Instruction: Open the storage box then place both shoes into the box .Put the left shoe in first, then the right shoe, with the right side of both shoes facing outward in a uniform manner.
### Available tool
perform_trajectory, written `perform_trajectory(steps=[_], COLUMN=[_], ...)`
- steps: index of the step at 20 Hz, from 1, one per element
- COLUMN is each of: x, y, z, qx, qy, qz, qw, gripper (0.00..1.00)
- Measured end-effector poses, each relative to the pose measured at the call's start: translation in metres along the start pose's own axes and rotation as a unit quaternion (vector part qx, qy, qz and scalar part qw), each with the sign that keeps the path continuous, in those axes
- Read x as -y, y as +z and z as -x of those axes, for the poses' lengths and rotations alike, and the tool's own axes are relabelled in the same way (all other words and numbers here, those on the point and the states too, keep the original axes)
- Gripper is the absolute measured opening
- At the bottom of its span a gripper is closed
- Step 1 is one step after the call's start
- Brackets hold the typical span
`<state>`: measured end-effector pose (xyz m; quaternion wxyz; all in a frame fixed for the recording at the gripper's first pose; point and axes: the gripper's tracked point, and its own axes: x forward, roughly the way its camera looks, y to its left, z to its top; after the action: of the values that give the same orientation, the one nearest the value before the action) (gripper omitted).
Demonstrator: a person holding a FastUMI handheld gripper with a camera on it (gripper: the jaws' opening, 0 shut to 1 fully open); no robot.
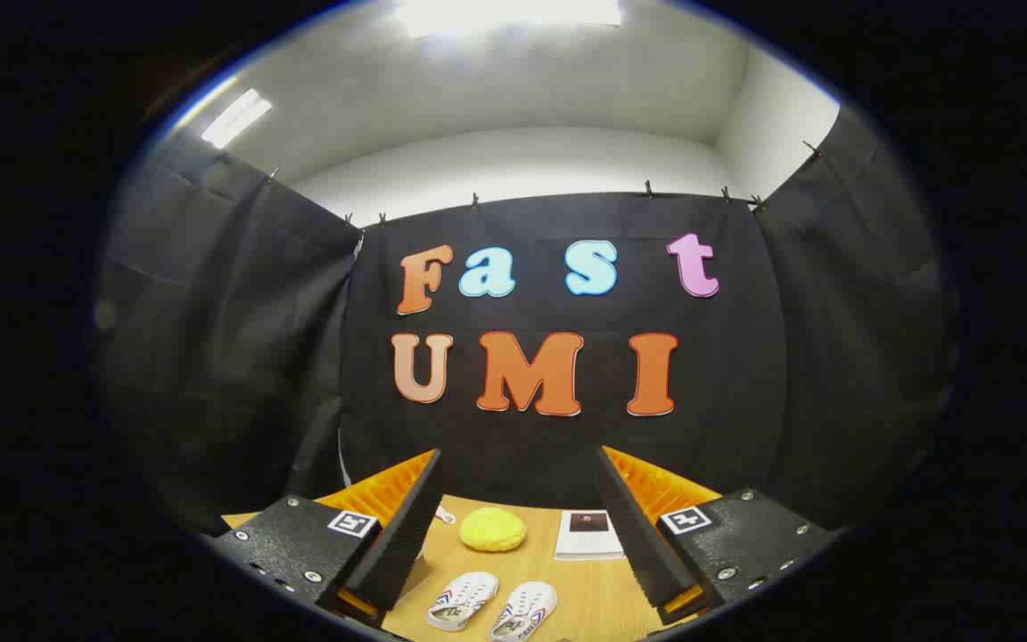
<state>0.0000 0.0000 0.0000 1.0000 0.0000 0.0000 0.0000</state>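
Gripper (518, 526) above wooden table (594, 597), fingers wide apart (holding nothing), two white shoes (463, 600) (524, 612) side by side between them, yellow sponge (492, 528) and small card (589, 533) beyond.

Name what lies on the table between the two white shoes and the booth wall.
In the gripper view, a yellow round object lies beyond the shoes, between the open gripper's fingers.

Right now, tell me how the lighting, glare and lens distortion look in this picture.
Gripper view: a ceiling light blows out to white glare above the booth wall; fisheye distortion curves the curtains; the wooden table is evenly lit, so the two white shoes and the yellow object read sharply between the open fingers of the hand-held gripper.
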Motion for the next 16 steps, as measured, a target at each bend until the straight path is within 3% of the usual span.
perform_trajectory(steps=[16], x=[-0.014], y=[-0.005], z=[0.000], qx=[0.000], qy=[0.021], qz=[0.000], qw=[1.000], gripper=[1.00])
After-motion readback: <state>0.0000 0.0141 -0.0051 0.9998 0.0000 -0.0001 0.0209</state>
